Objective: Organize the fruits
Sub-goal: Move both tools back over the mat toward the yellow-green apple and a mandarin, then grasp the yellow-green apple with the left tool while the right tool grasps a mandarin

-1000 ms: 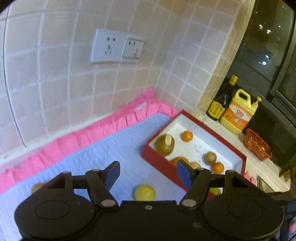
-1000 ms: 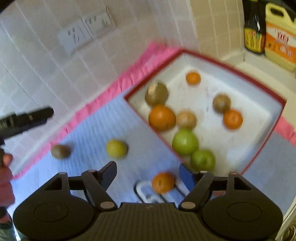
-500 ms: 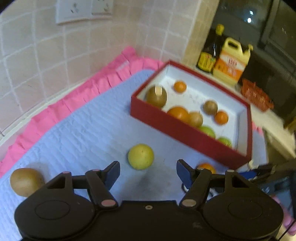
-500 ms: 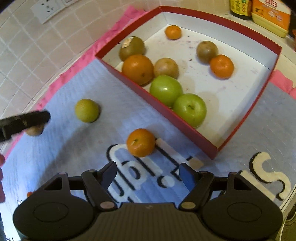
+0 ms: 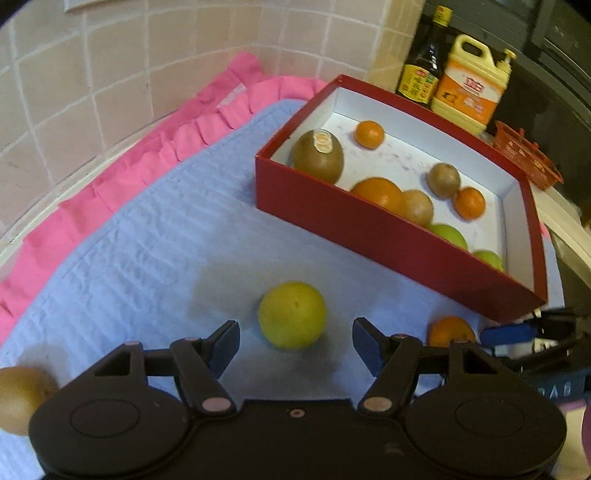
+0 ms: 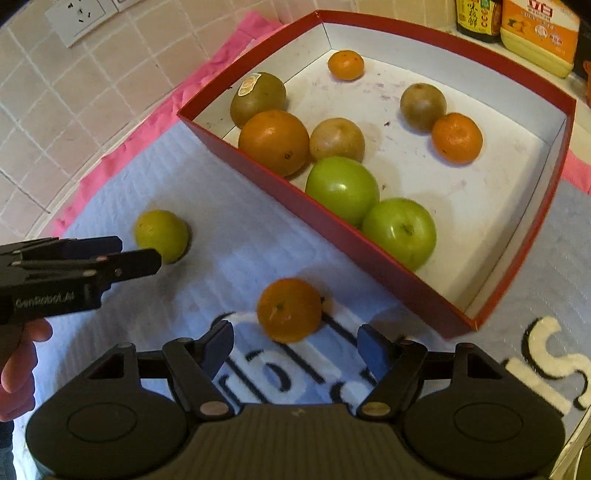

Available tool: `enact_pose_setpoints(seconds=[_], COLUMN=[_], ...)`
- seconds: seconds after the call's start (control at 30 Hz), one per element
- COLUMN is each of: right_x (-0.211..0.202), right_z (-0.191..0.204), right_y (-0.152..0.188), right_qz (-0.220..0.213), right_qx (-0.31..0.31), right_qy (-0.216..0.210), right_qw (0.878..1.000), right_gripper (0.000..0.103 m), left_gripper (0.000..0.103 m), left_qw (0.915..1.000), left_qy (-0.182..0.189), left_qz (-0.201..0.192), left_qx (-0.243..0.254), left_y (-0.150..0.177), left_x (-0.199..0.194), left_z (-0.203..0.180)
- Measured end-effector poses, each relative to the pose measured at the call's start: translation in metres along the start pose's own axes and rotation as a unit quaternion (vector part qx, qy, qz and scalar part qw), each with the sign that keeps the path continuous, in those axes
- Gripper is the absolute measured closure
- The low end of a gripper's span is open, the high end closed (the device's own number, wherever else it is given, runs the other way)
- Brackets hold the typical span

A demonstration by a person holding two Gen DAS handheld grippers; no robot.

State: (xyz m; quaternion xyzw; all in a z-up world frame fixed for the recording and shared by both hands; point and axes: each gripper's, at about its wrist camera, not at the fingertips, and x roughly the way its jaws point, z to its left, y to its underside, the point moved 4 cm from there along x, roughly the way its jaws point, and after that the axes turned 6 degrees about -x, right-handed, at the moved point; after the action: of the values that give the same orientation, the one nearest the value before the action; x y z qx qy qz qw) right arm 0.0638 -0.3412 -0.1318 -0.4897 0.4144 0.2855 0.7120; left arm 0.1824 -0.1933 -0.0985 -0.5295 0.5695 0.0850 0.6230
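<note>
A red box (image 5: 388, 236) (image 6: 369, 254) with a white inside holds several fruits: oranges, green apples, brown pears. A yellow-green fruit (image 5: 291, 314) (image 6: 161, 235) lies on the blue mat just ahead of my open left gripper (image 5: 295, 341), between its fingertips but untouched. An orange (image 6: 289, 309) (image 5: 451, 330) lies on the mat just ahead of my open right gripper (image 6: 295, 345). A brown fruit (image 5: 20, 398) sits at the left edge of the left wrist view. The left gripper also shows in the right wrist view (image 6: 140, 260).
A blue mat (image 5: 147, 240) with a pink frilled border (image 5: 129, 173) lies against the tiled wall. A dark sauce bottle (image 5: 421, 62), a yellow detergent jug (image 5: 469, 85) and a small orange basket (image 5: 528, 155) stand behind the box. A wall socket (image 6: 79, 16) is above.
Both grippers have come lower and closer to the mat. The yellow-green fruit now sits between the left fingertips, the orange just ahead of the right ones. Both stay open.
</note>
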Motion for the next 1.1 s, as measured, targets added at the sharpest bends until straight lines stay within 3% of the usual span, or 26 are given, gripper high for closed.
enact_pose_setpoints(seconds=[0.53, 0.8, 1.0, 1.03, 1.1], right_x=[0.018, 0.021, 0.017, 0.015, 0.012], right_z=[0.01, 0.019, 0.013, 0.01, 0.005], right_y=[-0.005, -0.001, -0.002, -0.002, -0.002], right_qz=[-0.003, -0.014, -0.017, -0.019, -0.021], right_qx=[-0.002, -0.01, 0.007, 0.014, 0.025], right_qy=[0.019, 0.042, 0.033, 0.032, 0.034], right_qw=[1.0, 0.999, 0.999, 0.999, 0.999], right_gripper=[0.026, 0.02, 0.024, 0.028, 0.037], left_gripper=[0.023, 0.024, 0.04, 0.047, 0.047], left_qw=[0.9997, 0.9994, 0.9995, 0.9995, 0.9993], left_qy=[0.008, 0.006, -0.01, -0.007, -0.003], left_qz=[0.006, -0.009, -0.01, -0.01, -0.009], left_qx=[-0.02, -0.032, -0.028, -0.03, -0.035], left_y=[-0.006, -0.001, 0.0, -0.001, -0.001], left_x=[0.034, 0.036, 0.034, 0.032, 0.029], left_z=[0.005, 0.006, 0.007, 0.008, 0.008])
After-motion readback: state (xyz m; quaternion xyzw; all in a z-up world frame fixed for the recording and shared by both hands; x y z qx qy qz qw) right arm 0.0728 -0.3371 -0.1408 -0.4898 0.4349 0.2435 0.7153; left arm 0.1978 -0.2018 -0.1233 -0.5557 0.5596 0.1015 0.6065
